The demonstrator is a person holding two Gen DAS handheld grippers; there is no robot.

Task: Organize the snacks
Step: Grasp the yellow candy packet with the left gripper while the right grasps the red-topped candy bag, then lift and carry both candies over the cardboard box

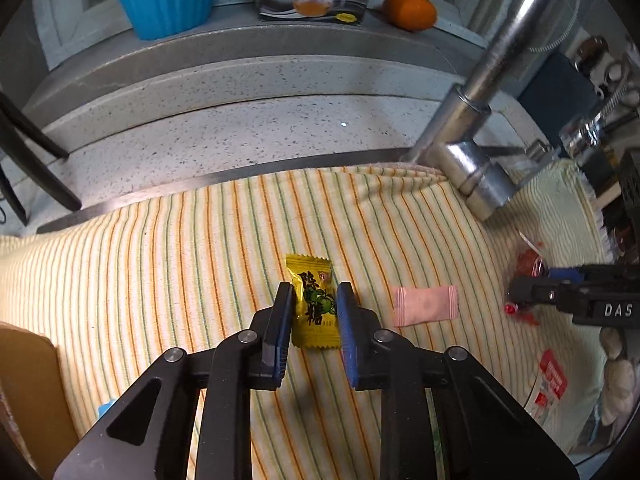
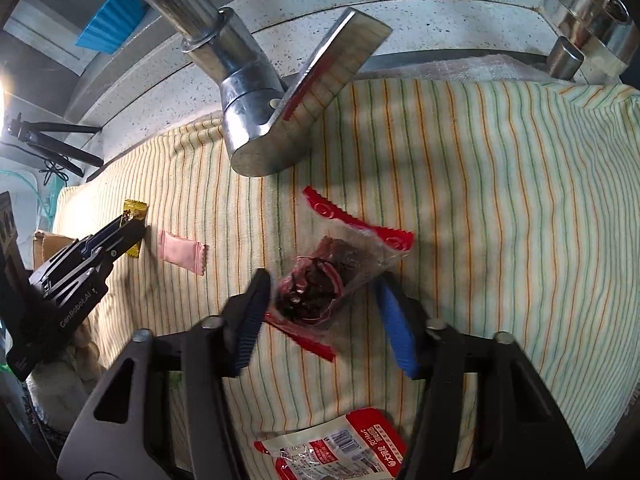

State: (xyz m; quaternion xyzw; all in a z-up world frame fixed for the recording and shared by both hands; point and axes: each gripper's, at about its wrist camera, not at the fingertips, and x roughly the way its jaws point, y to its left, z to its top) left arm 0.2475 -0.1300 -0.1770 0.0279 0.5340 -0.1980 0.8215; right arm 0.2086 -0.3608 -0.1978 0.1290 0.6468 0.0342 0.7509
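Observation:
A yellow wrapped candy [image 1: 310, 276] lies on the striped towel [image 1: 160, 260]. My left gripper [image 1: 314, 300] is shut on it, one pad against each long side. To its right rests a pink wrapped candy [image 1: 425, 305]. In the right wrist view a clear packet with red ends and dark fruit [image 2: 320, 284] lies between the fingers of my right gripper [image 2: 324, 292]. The left pad touches the packet and the right pad stands just off it, so this gripper is open. The left gripper [image 2: 132, 228] also shows there, over the yellow candy [image 2: 134, 210].
A chrome faucet [image 1: 472, 120] hangs over the back of the towel. A red-and-white snack packet [image 2: 336, 448] lies near the front edge. A cardboard box [image 1: 24, 380] stands at the left. A blue bowl [image 1: 172, 0] and an orange [image 1: 410, 10] sit on the sill.

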